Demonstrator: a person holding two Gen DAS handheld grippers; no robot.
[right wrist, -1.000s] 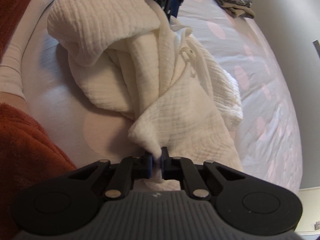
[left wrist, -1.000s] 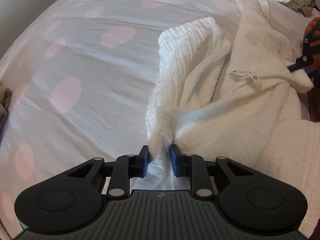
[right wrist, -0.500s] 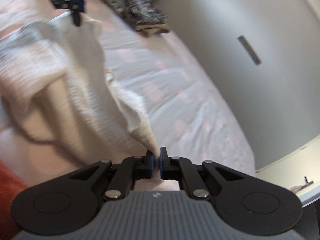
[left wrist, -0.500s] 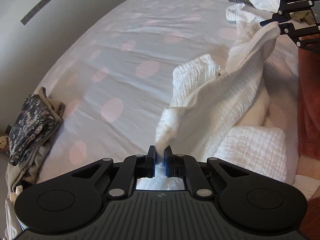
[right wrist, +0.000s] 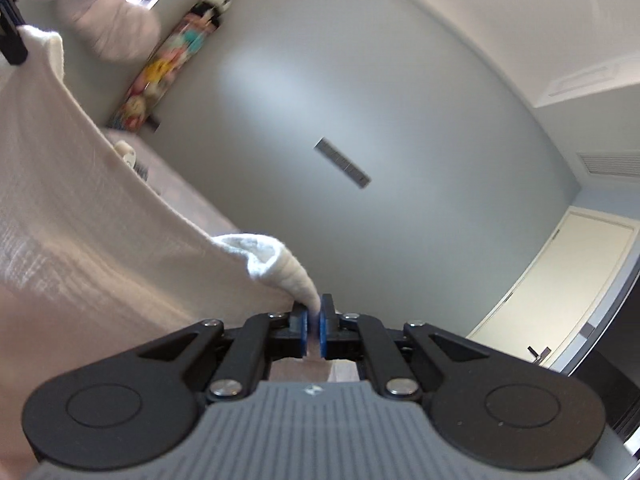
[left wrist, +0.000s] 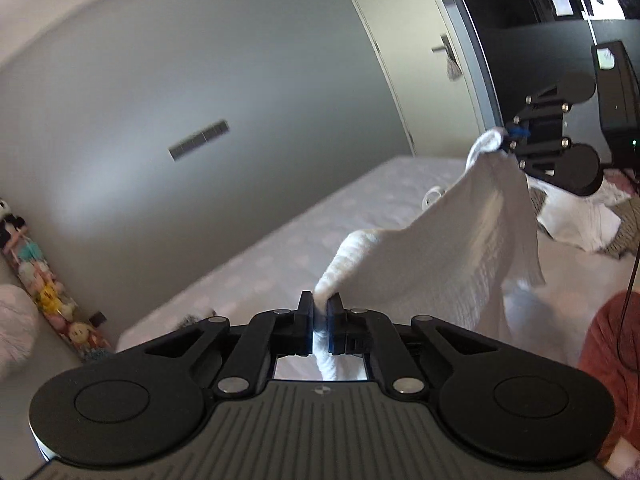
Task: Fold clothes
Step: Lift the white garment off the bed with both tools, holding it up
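The wall (left wrist: 168,92) is looking big, smooth and grey, with a small dark strip (left wrist: 199,146) on it. Below the wall, the bed (left wrist: 304,236) is lying flat and wide, with a soft white sheet and pale pink dots. The door (left wrist: 420,64) is standing beside the wall, plain and cream, with a dark handle.

The cloth (left wrist: 452,256) is hanging in the air above the bed. It is white, soft and bumpy, with little crinkly lines all over. It is stretching like a sheet between the two grippers, and its loose side is drooping down toward the bed. A thin white loop is sticking up at its top edge.

On the bed past the cloth, a heap of clothes (left wrist: 580,216) is lying crumpled, white and floppy. A row of stuffed toys (left wrist: 48,288), bright and colourful, is sitting against the wall near the bed's far end.

The left gripper (left wrist: 320,316) is black with blue pads. Its fingers are squeezing almost together on one rolled corner of the cloth. The right gripper (right wrist: 314,322) is looking the same, and its fingers are pinching the other corner tight, with only the cloth between them.
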